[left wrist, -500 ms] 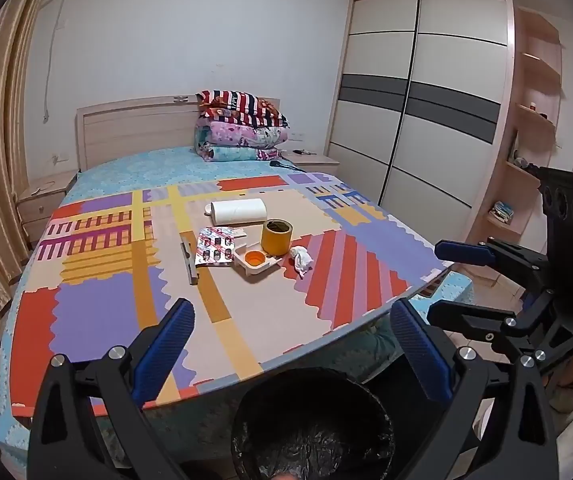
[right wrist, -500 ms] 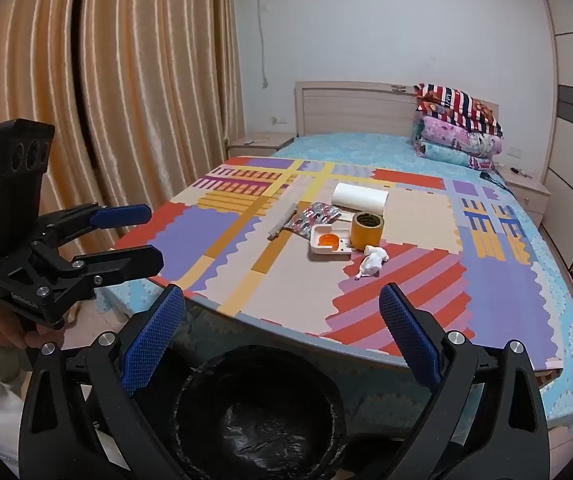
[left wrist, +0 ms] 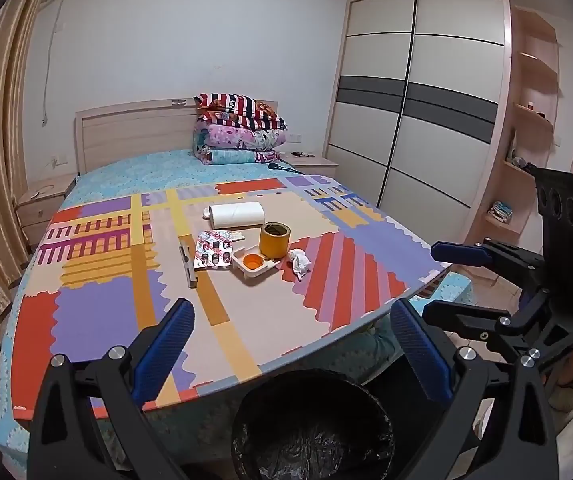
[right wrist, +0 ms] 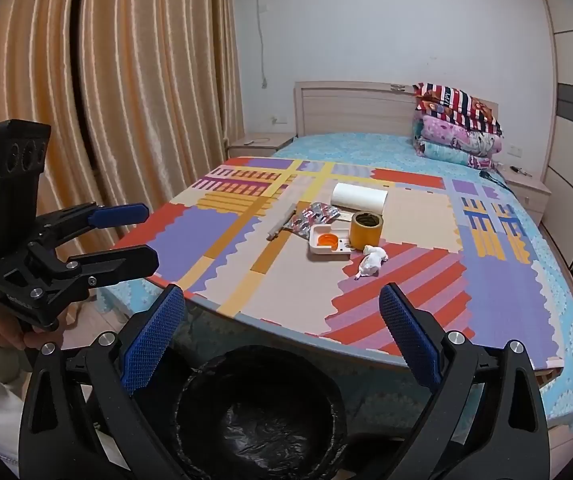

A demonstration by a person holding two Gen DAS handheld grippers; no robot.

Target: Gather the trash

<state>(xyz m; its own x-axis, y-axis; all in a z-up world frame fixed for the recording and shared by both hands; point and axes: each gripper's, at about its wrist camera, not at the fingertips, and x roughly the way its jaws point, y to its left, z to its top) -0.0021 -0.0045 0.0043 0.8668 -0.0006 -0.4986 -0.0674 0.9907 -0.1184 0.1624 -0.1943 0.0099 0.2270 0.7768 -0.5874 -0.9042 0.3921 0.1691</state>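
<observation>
Crumpled tissue (left wrist: 299,263) lies on the patterned mat (left wrist: 106,304) on the bed, at 4 o'clock of the yellow tape roll (left wrist: 274,239), beside a tray (left wrist: 255,265). Black-lined bin (left wrist: 310,426) stands at 6 o'clock. Left claw (left wrist: 290,356) wide, empty; right claw (right wrist: 282,336) wide, empty

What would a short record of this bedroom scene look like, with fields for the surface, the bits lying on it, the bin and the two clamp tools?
surface: patchwork foam mat laid over the bed
items on mat: paper roll, blister pack, tape roll, white tray with an orange cap, crumpled tissue, grey strip
bin: black-lined trash bin at the foot of the bed
left gripper: open, empty
right gripper: open, empty
</observation>
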